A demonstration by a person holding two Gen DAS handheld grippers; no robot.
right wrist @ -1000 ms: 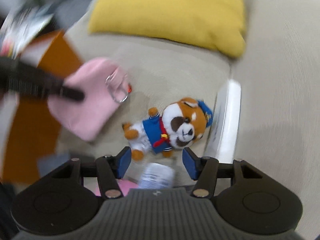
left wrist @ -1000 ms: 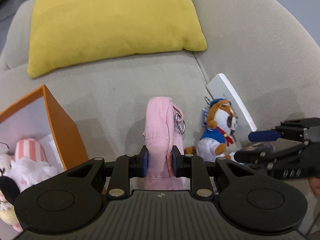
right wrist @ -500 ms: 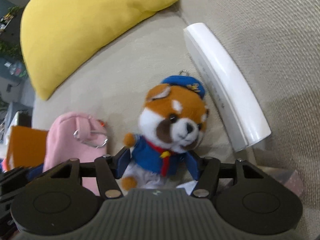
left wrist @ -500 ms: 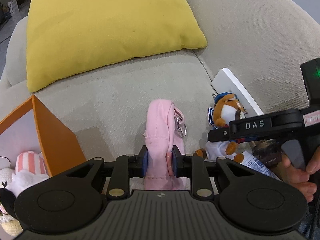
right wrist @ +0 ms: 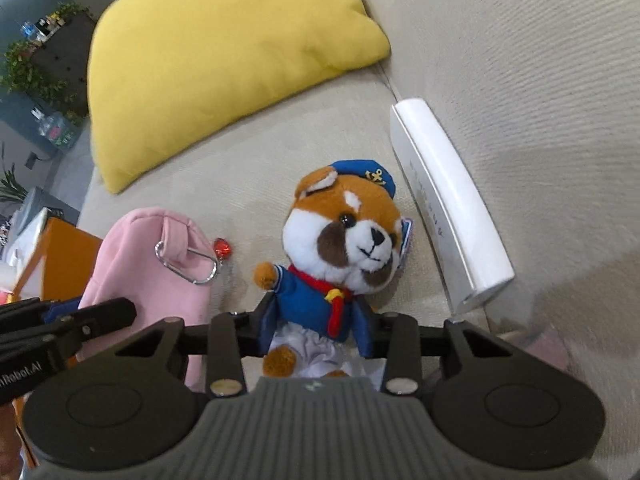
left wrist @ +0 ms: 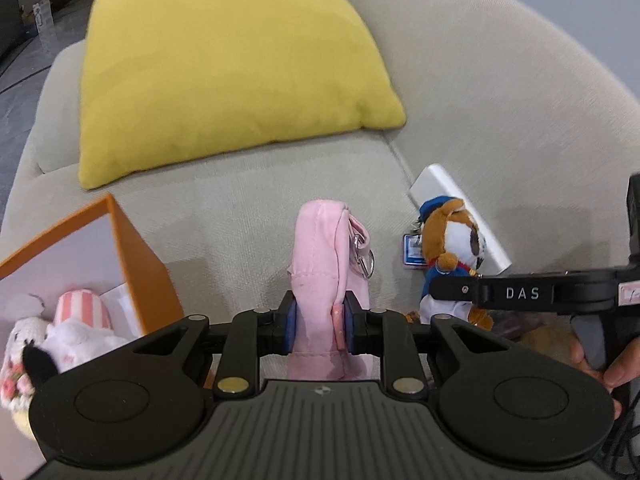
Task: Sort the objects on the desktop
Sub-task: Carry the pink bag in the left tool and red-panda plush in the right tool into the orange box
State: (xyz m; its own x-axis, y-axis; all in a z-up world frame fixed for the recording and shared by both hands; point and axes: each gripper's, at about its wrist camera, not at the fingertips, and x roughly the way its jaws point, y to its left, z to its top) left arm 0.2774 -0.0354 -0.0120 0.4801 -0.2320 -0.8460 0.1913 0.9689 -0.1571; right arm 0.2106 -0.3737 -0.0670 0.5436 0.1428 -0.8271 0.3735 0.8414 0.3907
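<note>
My left gripper (left wrist: pixel 319 320) is shut on the lower end of a pink fabric pouch (left wrist: pixel 320 248) with a metal clip, which stands upright on the beige sofa seat. To its right lies a plush dog (right wrist: pixel 344 240) in a blue sailor jacket and cap. My right gripper (right wrist: pixel 318 328) straddles the dog's body. Its jaws are closing, and both pads touch the blue jacket. In the left wrist view, one black finger (left wrist: pixel 460 292) of the right gripper crosses the dog (left wrist: pixel 456 240).
An orange box (left wrist: pixel 144 264) holding several soft toys (left wrist: pixel 76 320) stands at the left. A yellow cushion (left wrist: pixel 224 64) leans on the sofa back. A white flat box (right wrist: pixel 448 208) lies beside the dog, and a small red item (right wrist: pixel 222 249) by the pouch (right wrist: pixel 148 264).
The right gripper rolled, came down over the plush dog, and its jaws narrowed onto the dog's body. The left gripper kept hold of the pink pouch and shifted slightly.
</note>
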